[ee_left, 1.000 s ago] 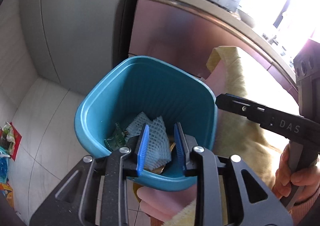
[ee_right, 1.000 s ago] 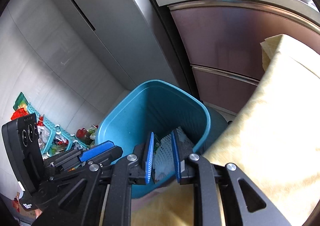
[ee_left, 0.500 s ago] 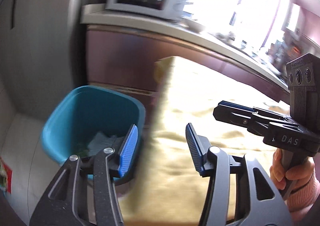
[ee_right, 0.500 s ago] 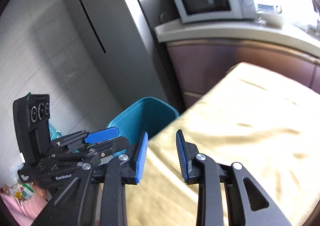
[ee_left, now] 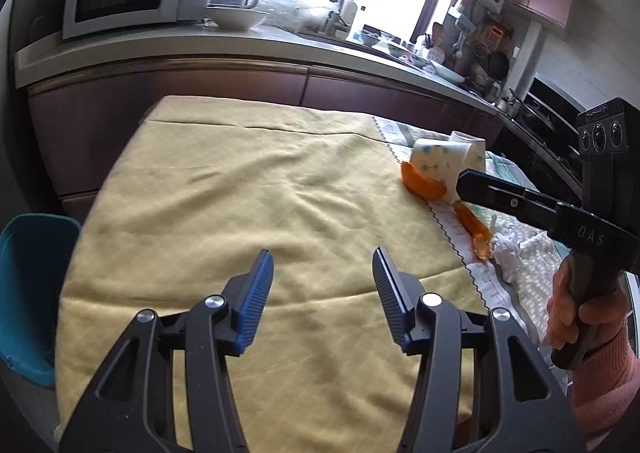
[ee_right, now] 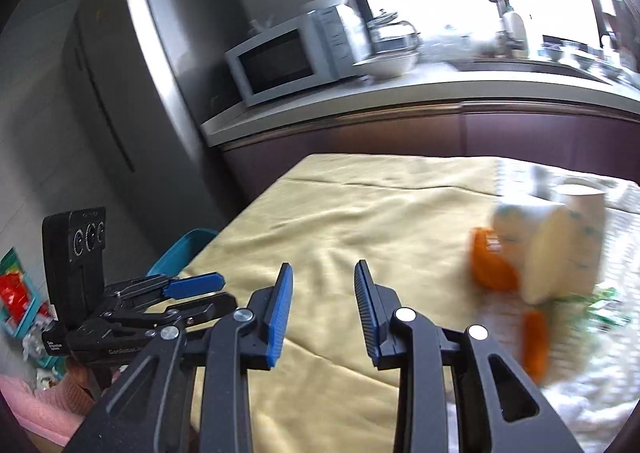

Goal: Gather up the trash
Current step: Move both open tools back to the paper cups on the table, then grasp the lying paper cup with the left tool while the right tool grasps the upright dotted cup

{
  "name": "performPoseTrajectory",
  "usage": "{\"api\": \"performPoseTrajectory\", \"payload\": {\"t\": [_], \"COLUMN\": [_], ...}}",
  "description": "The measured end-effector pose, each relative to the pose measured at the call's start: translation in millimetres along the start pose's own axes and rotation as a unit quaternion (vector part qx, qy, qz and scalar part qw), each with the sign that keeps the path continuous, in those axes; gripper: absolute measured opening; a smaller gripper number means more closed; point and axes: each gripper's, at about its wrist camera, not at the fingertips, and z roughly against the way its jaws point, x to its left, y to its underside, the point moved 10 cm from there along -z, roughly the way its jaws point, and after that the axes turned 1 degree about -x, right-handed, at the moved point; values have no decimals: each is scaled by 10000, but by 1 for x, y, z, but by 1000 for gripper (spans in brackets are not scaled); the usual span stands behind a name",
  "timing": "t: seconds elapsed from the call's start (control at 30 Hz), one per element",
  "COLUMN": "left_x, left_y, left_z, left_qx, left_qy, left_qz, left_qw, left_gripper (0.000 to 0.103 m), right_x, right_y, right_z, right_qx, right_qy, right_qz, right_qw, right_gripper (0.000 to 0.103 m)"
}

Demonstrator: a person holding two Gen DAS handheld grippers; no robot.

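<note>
— What are your jaws doing?

— My left gripper (ee_left: 323, 285) stands parted over the yellow cloth (ee_left: 240, 205), nothing between its pads. My right gripper (ee_right: 323, 295) is opening, also empty.

— And the trash?

— Beyond, to the right: orange peel (ee_left: 424, 183) against a tipped paper cup (ee_left: 438, 159), then crumpled tissue (ee_left: 510, 249). The blue bin (ee_left: 28, 293) sits at the cloth's left edge.

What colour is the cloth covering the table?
Pale yellow cloth; the left wrist view shows it best.
</note>
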Motion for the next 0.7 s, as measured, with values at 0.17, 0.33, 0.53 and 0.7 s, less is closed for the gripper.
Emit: {"api": "performPoseTrajectory", "payload": {"t": [0.17, 0.33, 0.53, 0.7], "left_x": [-50, -99, -145, -167], "left_y": [-12, -34, -57, -70], "left_z": [-32, -74, -112, -140], "left_qx": [142, 286, 397, 499], "left_qy": [303, 484, 600, 551], "left_qz": [-274, -561, -802, -921], "left_qw": [9991, 9968, 9942, 9930], "left_gripper": [51, 51, 50, 48], "right_x": [-69, -131, -178, -190], "right_y": [-7, -16, -23, -29], "right_z": [36, 54, 42, 25], "right_qx": [-361, -559, -492, -365], "right_qy": [685, 1269, 1502, 1442], "right_qz": [-321, -587, -771, -775], "right_qw": [9965, 9886, 9844, 9858], "right_gripper": [38, 46, 49, 49]}}
